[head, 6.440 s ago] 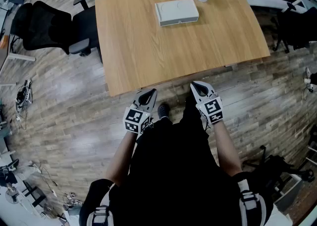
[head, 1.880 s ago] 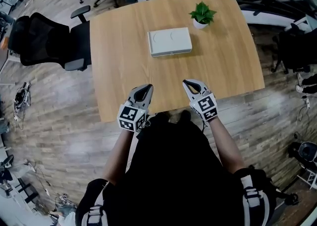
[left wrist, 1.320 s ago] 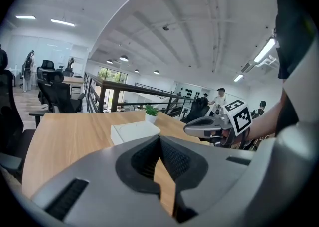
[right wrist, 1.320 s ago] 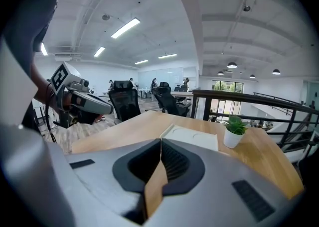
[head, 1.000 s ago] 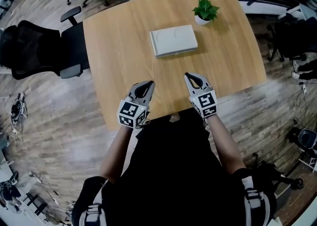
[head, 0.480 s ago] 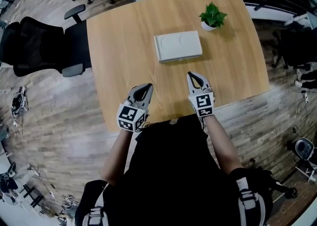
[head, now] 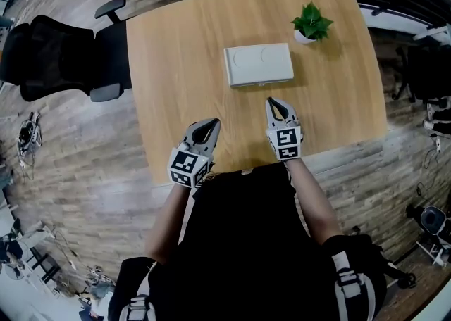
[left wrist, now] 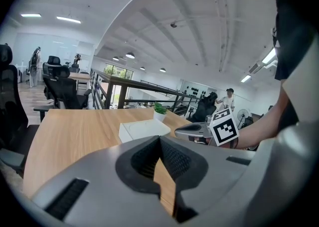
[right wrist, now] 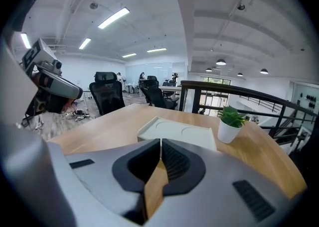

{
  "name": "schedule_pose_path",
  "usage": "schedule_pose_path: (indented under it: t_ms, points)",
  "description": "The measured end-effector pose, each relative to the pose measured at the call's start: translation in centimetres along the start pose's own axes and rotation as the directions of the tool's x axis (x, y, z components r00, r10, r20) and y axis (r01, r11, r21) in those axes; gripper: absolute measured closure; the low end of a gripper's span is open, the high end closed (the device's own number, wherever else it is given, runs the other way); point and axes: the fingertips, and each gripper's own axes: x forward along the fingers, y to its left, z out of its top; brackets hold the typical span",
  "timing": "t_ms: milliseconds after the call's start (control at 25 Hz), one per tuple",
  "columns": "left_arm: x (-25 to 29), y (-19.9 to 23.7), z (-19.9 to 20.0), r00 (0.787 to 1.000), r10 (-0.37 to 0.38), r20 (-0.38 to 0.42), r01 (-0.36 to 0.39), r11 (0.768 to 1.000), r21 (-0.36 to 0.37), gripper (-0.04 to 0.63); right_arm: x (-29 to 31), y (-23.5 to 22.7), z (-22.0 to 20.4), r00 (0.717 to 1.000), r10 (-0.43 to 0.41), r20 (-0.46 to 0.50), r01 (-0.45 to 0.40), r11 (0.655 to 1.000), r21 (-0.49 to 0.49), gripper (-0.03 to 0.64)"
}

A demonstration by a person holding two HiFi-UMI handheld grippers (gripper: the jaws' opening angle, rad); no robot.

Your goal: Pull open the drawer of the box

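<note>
I am looking down at a big wooden table in an open office with a plank floor. Nearest to me, I am holding both grippers over the table's near edge. The left gripper is hanging just inside that edge, its jaws pressed together with nothing between them. The right gripper is reaching a little further in, and its jaws are pressed together on nothing too. I think I am keeping them closed and pointed forward because I am only getting close to the box, not grabbing yet. The right one is pointing at it, so my guess is that it will do the pulling.

Past the grippers, the flat white box is lying in the middle of the table, near the right gripper's tips but not touching them. Behind it on the right, a small potted plant is standing. A black chair is sitting off the table's left side.

I am having trouble finding the drawer. No view is showing me a handle or a gap on the box's near side, so I cannot tell which side opens.
</note>
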Motion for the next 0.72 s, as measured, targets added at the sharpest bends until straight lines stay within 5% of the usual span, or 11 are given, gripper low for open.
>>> schedule_pose_path:
  t_ms: [720]
  points:
    - [0.1,0.6,-1.2,0.999,0.016,-0.043,-0.017,1.0,-0.017,0.573,8.0,-2.0,-8.1,0.973,-0.005,-0.231,0.016,0.999,0.044,0.537]
